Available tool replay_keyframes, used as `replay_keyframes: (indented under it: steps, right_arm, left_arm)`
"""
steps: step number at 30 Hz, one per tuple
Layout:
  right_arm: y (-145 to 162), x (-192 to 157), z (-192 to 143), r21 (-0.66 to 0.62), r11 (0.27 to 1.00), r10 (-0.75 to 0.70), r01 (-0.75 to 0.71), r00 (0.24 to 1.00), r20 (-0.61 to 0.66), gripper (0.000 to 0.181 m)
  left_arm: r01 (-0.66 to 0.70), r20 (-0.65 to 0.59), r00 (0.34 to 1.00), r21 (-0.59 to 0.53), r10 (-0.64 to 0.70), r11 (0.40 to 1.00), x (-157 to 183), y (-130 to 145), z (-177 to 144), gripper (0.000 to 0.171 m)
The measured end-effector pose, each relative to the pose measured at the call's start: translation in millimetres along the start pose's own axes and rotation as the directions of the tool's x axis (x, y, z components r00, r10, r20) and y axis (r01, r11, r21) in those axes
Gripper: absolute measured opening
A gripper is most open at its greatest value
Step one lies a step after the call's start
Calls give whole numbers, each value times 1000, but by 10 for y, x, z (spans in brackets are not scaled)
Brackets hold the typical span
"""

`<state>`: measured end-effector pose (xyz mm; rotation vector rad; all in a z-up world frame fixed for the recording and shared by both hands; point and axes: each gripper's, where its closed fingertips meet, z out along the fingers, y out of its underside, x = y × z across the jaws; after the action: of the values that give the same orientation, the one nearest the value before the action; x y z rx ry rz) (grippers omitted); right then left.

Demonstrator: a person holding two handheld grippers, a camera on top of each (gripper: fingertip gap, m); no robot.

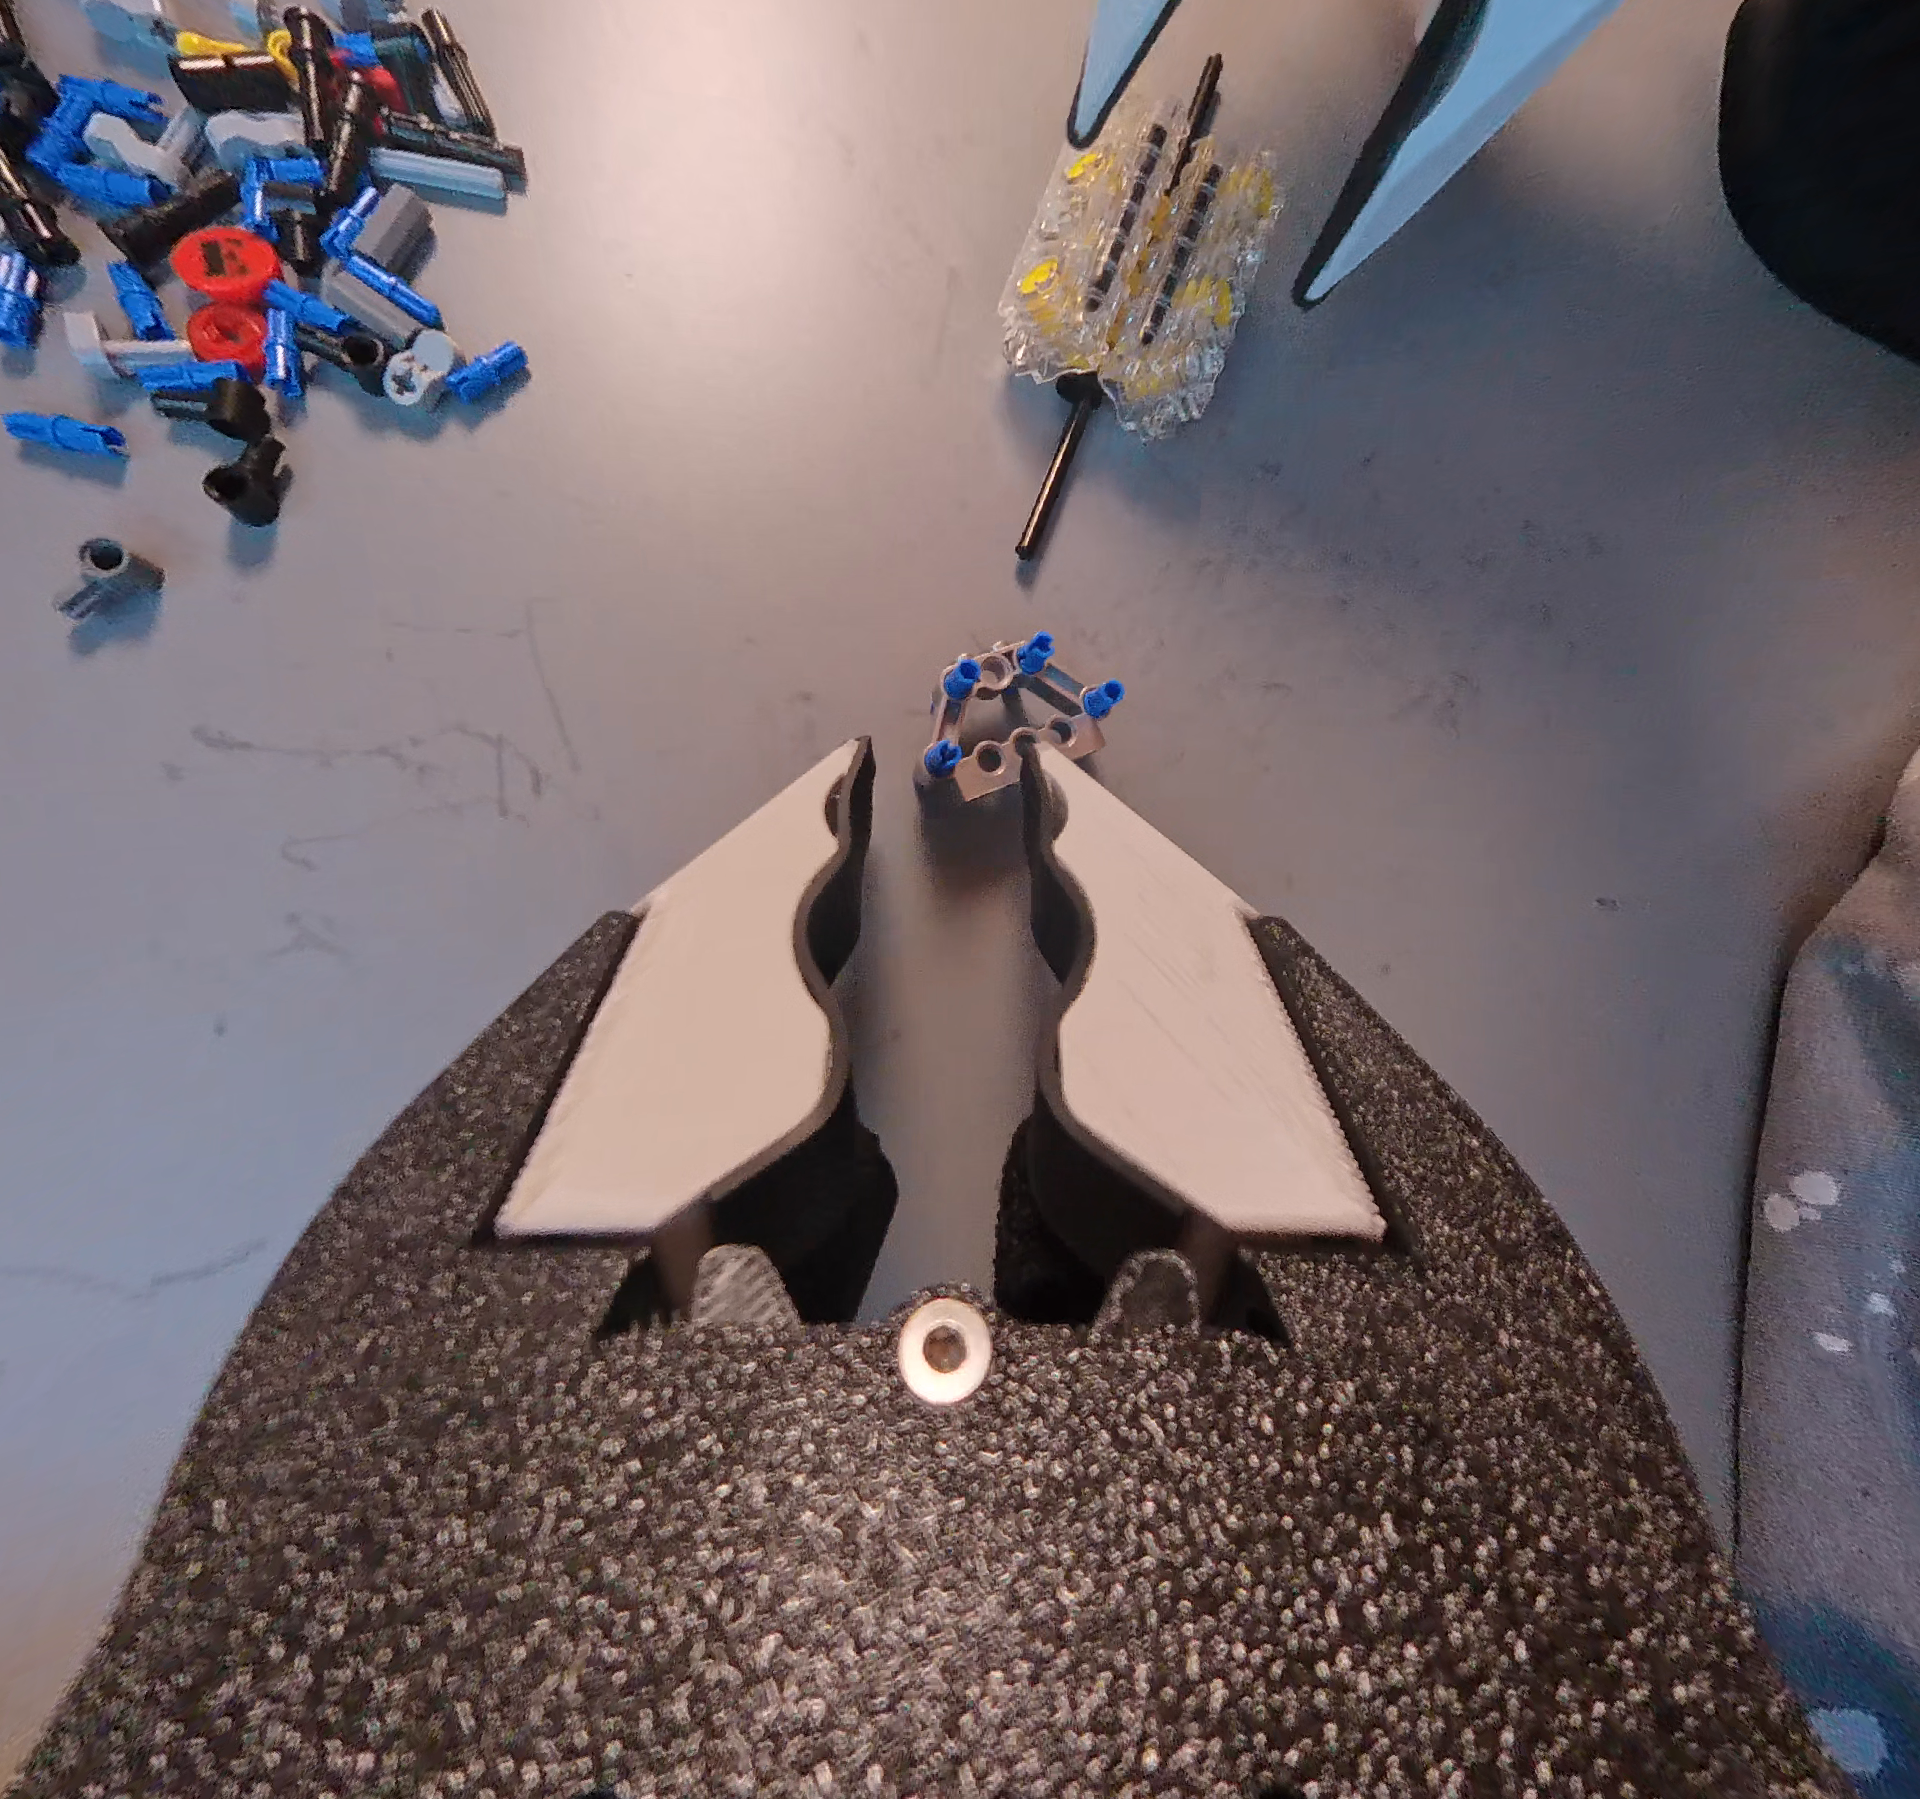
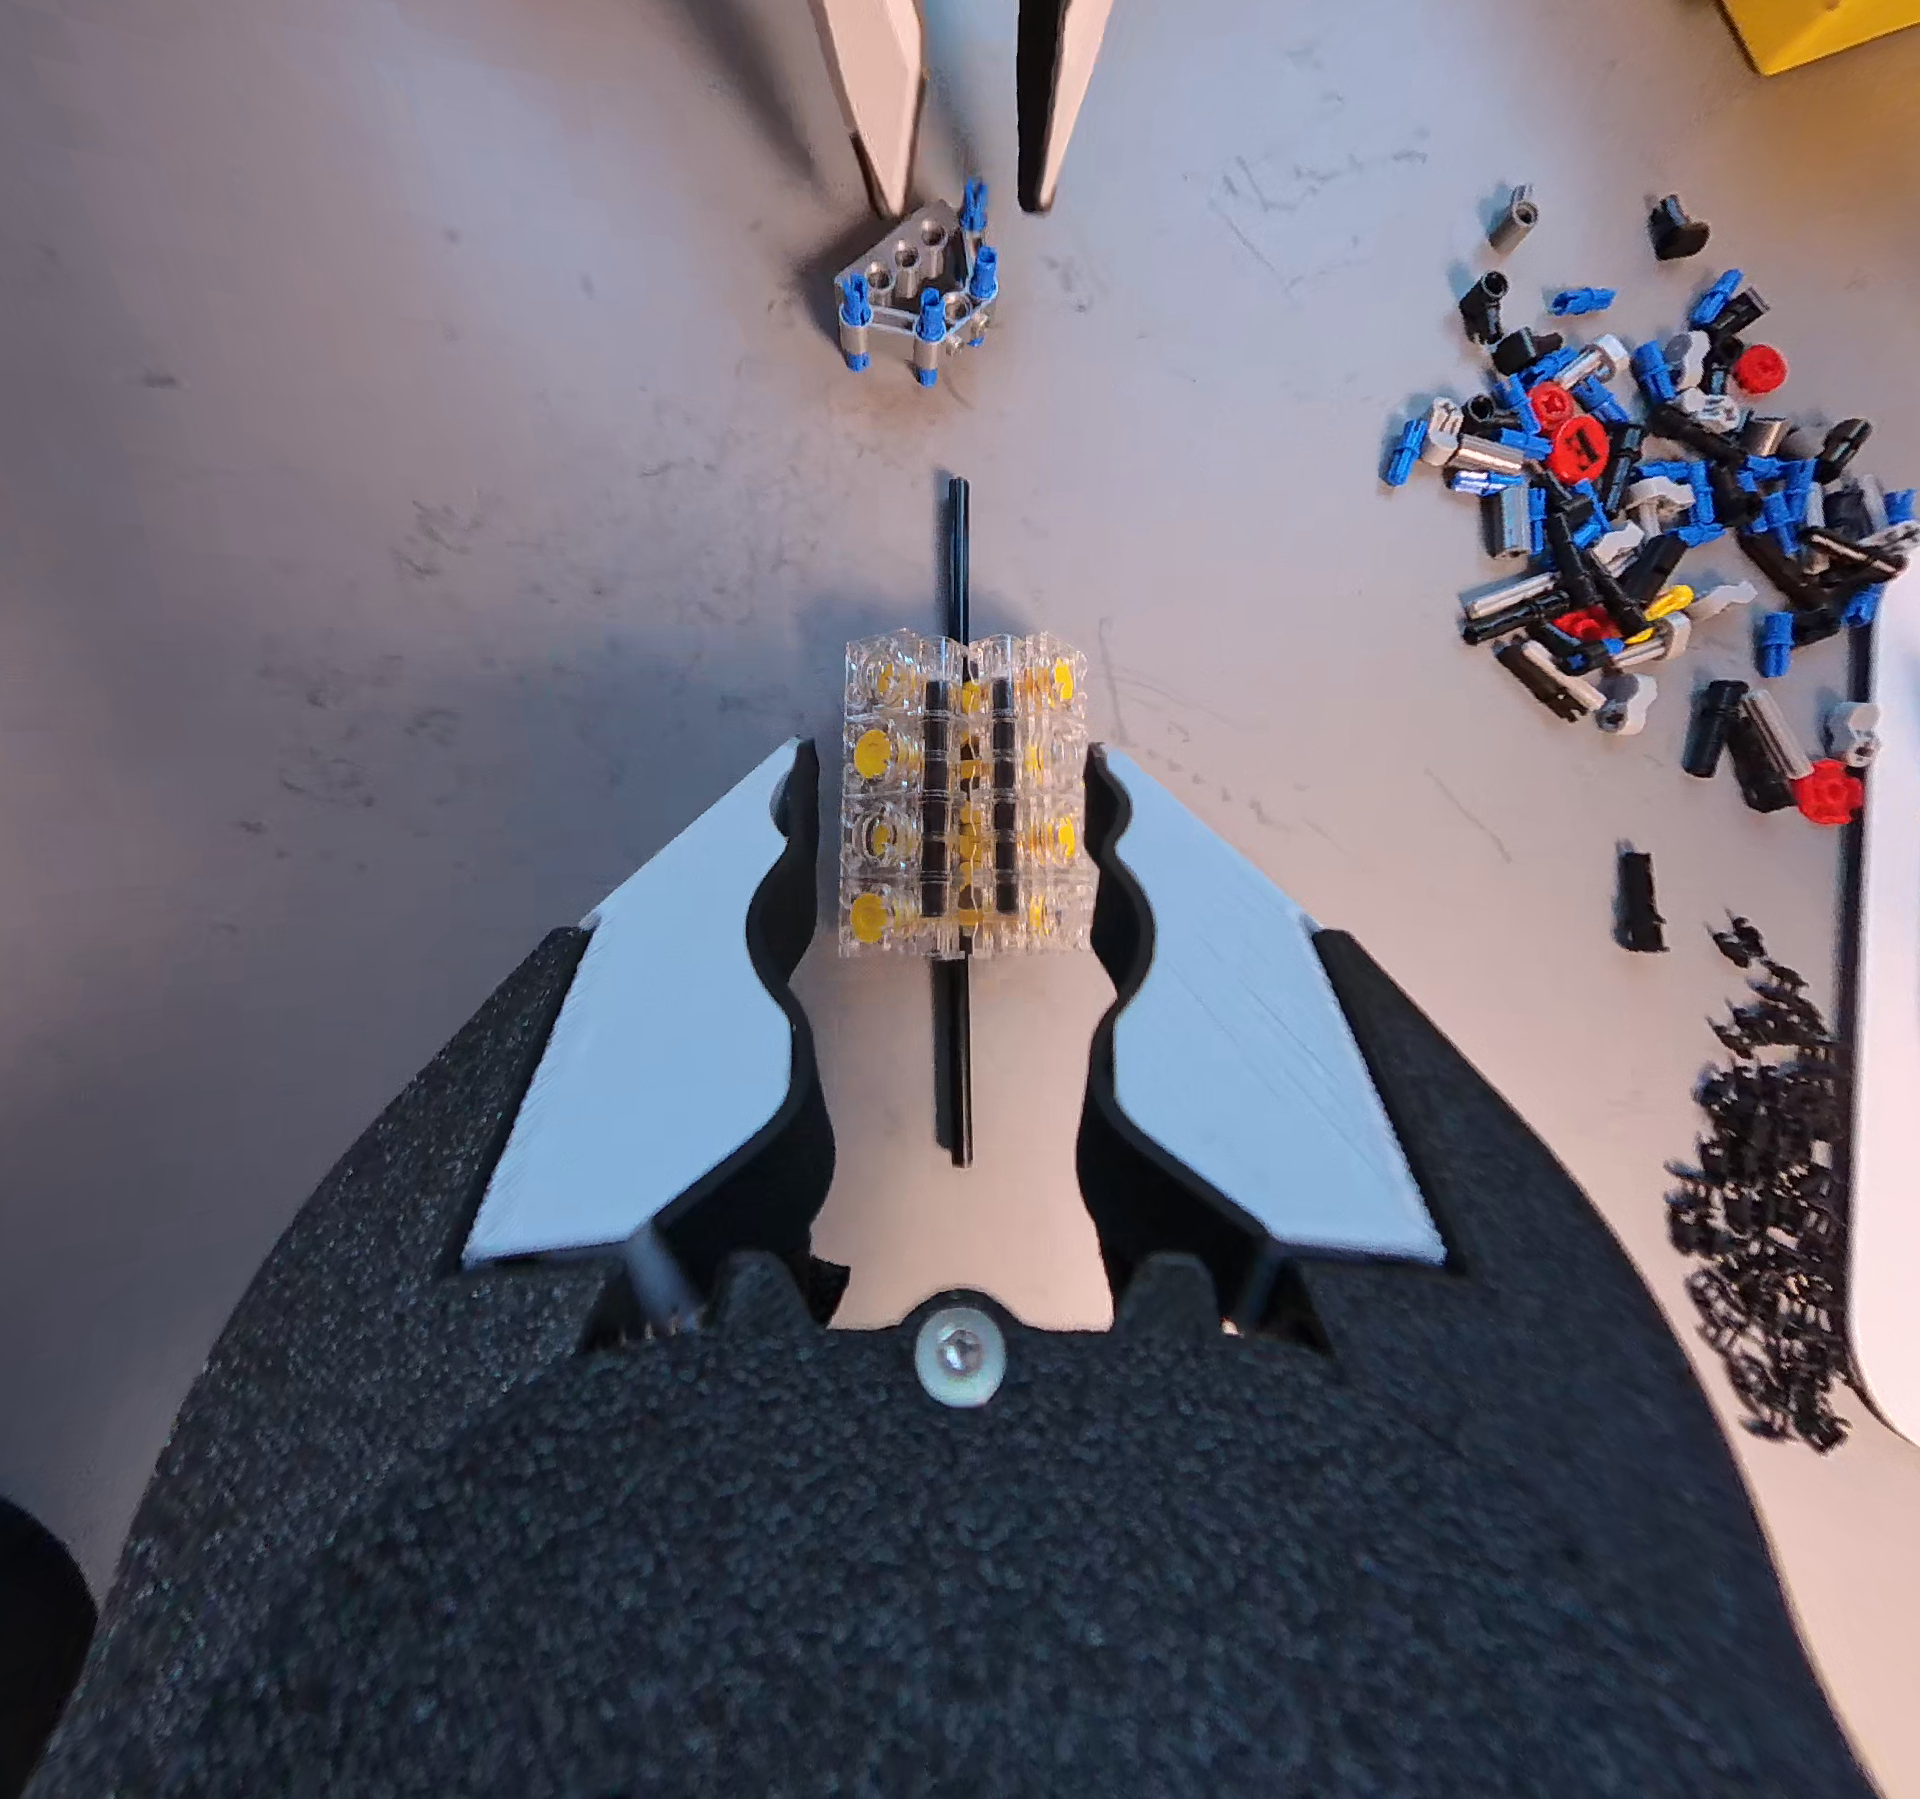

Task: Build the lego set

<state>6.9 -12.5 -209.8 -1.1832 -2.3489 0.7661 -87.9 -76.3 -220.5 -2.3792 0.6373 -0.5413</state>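
Right gripper point(image 2: 945, 762) jaws wide around clear block point(image 2: 964, 793); left gripper point(image 1: 948, 757) jaws narrow, unclamped, at grey frame point(image 1: 1013, 715).

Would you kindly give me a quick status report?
Left gripper open at grey frame. Right gripper open around clear block. Loose parts pile aside.
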Motion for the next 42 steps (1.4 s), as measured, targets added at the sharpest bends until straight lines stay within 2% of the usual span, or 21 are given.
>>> replay_keyframes:
  steps: [6, 11, 18, 22, 24, 28, 30, 33, 37, 38, 42]
  right_arm:
    - [-357, -79, 32, 74, 997, -29, 29, 1000, -7, 42]
    - [-617, -127, 301, 55, 995, -87, 87, 996, 6, 33]
    - [-649, -48, 675, -13, 991, -131, 132, 988, 86, 35]
    - [-620, -56, 733, -76, 985, -145, 156, 981, 131, 31]
    - [-625, -36, 703, -114, 982, -139, 153, 983, 119, 23]
    - [-604, -47, 645, -218, 962, -143, 163, 984, 106, 17]
    - [-633, -31, 681, -236, 957, -153, 168, 985, 83, 12]
    - [-672, -59, 738, -227, 958, -161, 177, 983, 86, 6]
    - [-689, -56, 743, -188, 973, -123, 135, 990, 72, 11]
    - [-688, -61, 732, -172, 978, -104, 114, 992, 69, 14]
    - [-639, -90, 719, -150, 989, 5, -3, 1000, 10, 34]
  left_arm:
    - [-56, -31, 998, -26, 55, 998, -16, 119, 85, 12]
    - [-115, -12, 993, -2, 115, 993, -54, 103, 109, 4]
    - [-161, 52, 986, 41, 159, 986, -82, 39, 165, 3]
    - [-189, 88, 979, 55, 184, 980, -89, 7, 187, 5]
    - [-186, 98, 979, 52, 180, 981, -130, 20, 157, 10]
    - [-157, 36, 988, 126, 153, 980, -72, -56, 17, 15]
    - [-142, -12, 989, 123, 144, 982, -9, -42, -4, 15]
    - [-163, -8, 986, 95, 164, 982, 16, 10, 12, 15]
    - [-162, -19, 986, 84, 164, 983, 29, 37, 25, 13]
    - [-148, -24, 988, 78, 150, 986, 10, 56, 24, 6]
    - [-16, -104, 994, 84, 25, 996, -17, 91, 15, 7]
